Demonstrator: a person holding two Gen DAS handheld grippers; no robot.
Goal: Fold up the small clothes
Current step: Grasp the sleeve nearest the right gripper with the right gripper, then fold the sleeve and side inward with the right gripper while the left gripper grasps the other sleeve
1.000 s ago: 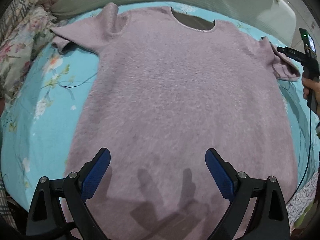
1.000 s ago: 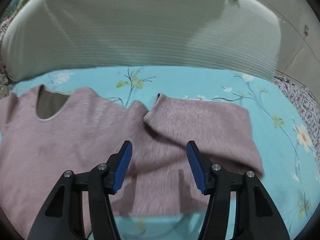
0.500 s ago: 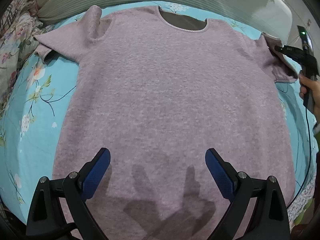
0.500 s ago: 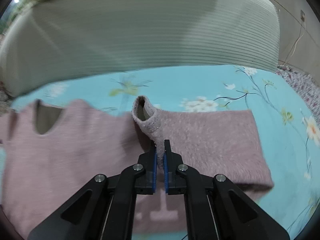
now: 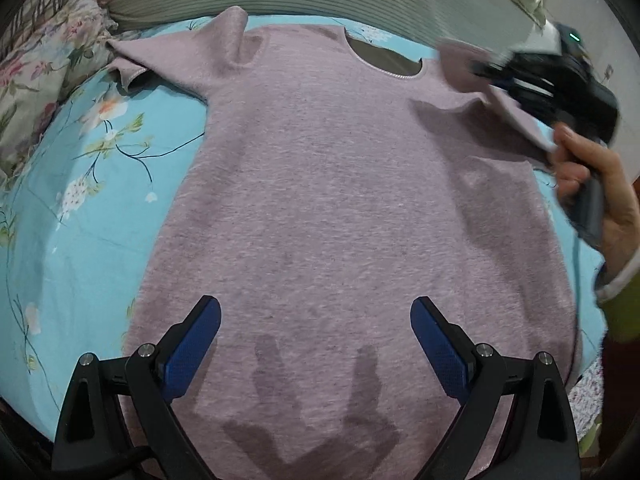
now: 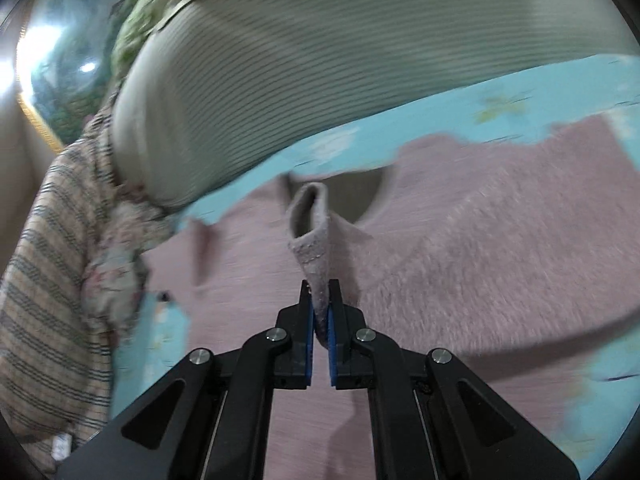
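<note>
The right claw (image 6: pixel 319 312) is clamped on the cuff of the pink sweater's sleeve (image 6: pixel 310 236), lifted at frame centre above the neckline. The left claw (image 5: pixel 316 344) hovers with fingers wide apart over the hem at lower frame. The pink sweater (image 5: pixel 340 200) lies spread on the floral blue bed sheet (image 5: pixel 80 200).

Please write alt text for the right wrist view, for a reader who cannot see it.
The right hand-held gripper is shut on the sleeve cuff of a pink sweater, holding it above the sweater's body near the neckline. Behind lies a blue floral sheet.
</note>
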